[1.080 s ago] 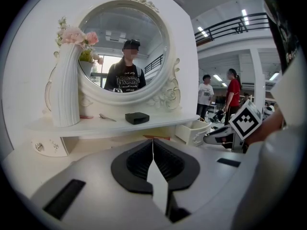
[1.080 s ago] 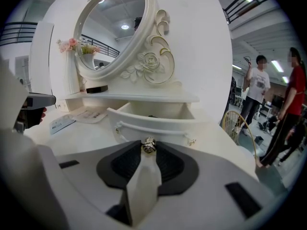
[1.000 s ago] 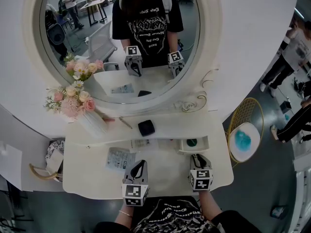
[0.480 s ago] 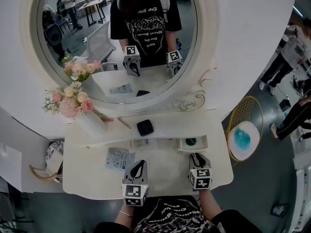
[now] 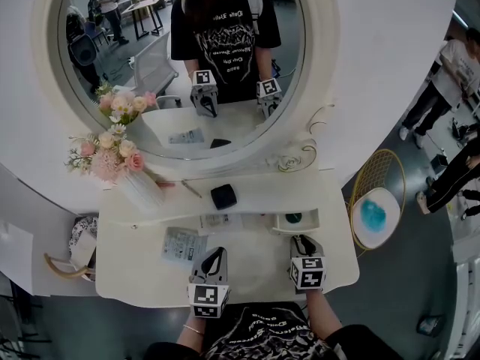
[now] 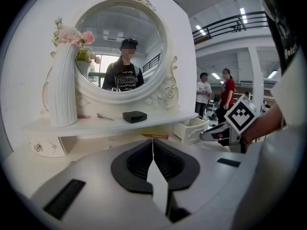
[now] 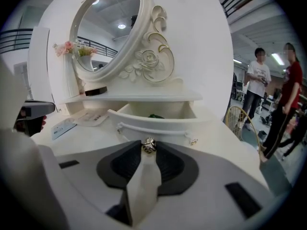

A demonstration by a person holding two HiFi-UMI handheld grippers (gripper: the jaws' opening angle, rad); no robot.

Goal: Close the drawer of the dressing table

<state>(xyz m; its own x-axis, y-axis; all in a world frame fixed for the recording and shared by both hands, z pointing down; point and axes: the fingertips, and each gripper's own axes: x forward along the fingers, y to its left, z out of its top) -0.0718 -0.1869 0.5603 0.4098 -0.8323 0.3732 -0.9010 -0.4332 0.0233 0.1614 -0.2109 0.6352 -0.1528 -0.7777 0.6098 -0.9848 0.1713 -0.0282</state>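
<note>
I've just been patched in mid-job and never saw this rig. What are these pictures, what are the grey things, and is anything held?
No robot arm here: the grey things are two-jaw grippers, one in each of a person's hands. The head view looks down from the person's head; each gripper view looks along that gripper's own jaws. The white dressing table carries a white ribbed vase of pink flowers, a small black box and a printed paper leaflet. Its small white drawer stands open at the right. The right gripper is closed on the drawer's small shiny knob. The left gripper is shut and empty.
</note>
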